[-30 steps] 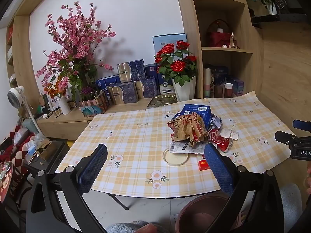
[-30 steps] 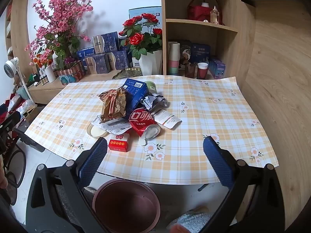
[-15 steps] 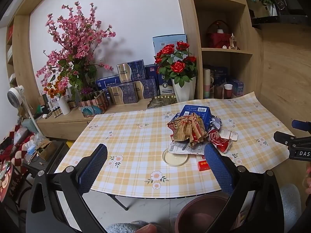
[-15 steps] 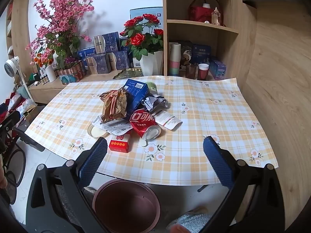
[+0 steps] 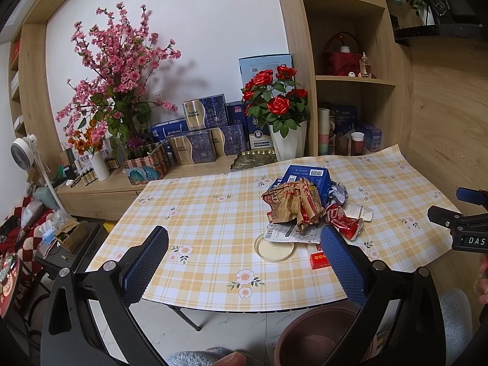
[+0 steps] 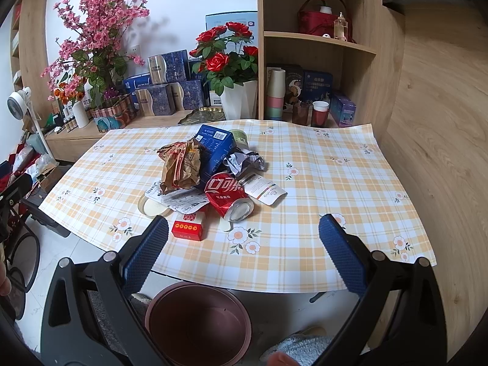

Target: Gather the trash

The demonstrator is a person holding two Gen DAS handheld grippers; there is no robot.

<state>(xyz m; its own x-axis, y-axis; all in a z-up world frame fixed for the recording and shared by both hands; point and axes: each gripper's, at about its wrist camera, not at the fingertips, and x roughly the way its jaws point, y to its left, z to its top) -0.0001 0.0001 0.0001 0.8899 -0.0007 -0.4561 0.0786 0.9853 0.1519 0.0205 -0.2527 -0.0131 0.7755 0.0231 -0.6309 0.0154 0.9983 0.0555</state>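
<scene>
A heap of trash lies mid-table: a crumpled brown paper bag [image 6: 180, 164], a blue carton [image 6: 215, 148], a crushed red can [image 6: 228, 196], a small red box [image 6: 188, 226], a white sachet [image 6: 264, 189], crumpled grey paper [image 6: 242, 161] and a round lid [image 6: 152, 206]. The same bag [image 5: 294, 204] and can [image 5: 344, 221] show in the left wrist view. A brown bin [image 6: 198, 320] stands on the floor below the table's near edge. My right gripper [image 6: 244, 253] is open over that edge, holding nothing. My left gripper [image 5: 244, 262] is open too, left of the heap.
The table wears a yellow checked cloth [image 6: 335, 183]. Behind it are a low cabinet with blue gift boxes [image 6: 170, 91], a white vase of red roses [image 6: 238, 97], pink blossoms [image 6: 94, 39] and wooden shelves with cups [image 6: 318, 113]. A fan [image 5: 23, 155] stands at left.
Both grippers have crept slightly forward and the view barely shifted. The trash heap has not moved.
</scene>
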